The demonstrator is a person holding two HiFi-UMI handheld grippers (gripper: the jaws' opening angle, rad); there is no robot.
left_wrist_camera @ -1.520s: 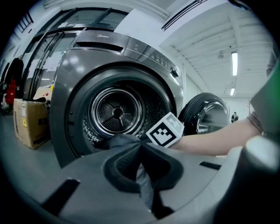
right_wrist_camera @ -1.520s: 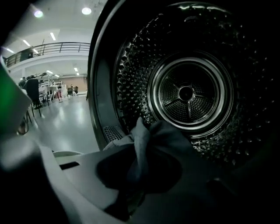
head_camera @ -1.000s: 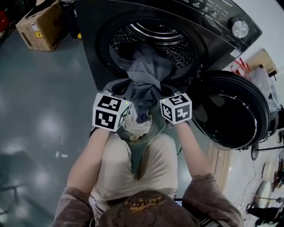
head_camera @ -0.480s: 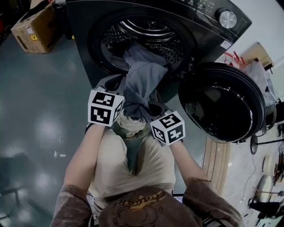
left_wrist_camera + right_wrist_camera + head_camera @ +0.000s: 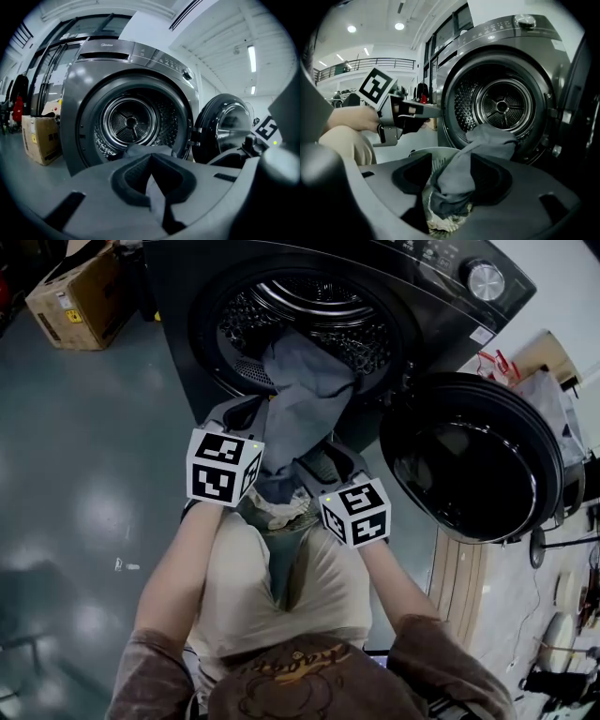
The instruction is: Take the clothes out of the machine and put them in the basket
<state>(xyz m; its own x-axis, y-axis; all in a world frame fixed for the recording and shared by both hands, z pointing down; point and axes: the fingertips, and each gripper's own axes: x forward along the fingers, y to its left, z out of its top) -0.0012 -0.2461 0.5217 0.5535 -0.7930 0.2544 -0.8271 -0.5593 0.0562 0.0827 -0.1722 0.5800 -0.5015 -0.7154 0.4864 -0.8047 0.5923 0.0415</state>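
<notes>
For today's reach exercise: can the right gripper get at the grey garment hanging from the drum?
Probably yes: the right gripper, whose jaws have just been opening, has the garment lying between them, and nothing stands in the way.

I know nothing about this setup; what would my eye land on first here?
First, a long grey garment spills from the drum of the dark grey front-loading washing machine, whose round door hangs open at the right. The left gripper pinches that garment. The jaws of the right gripper have just been opening, with the cloth lying loose between them over a pale basket.
</notes>
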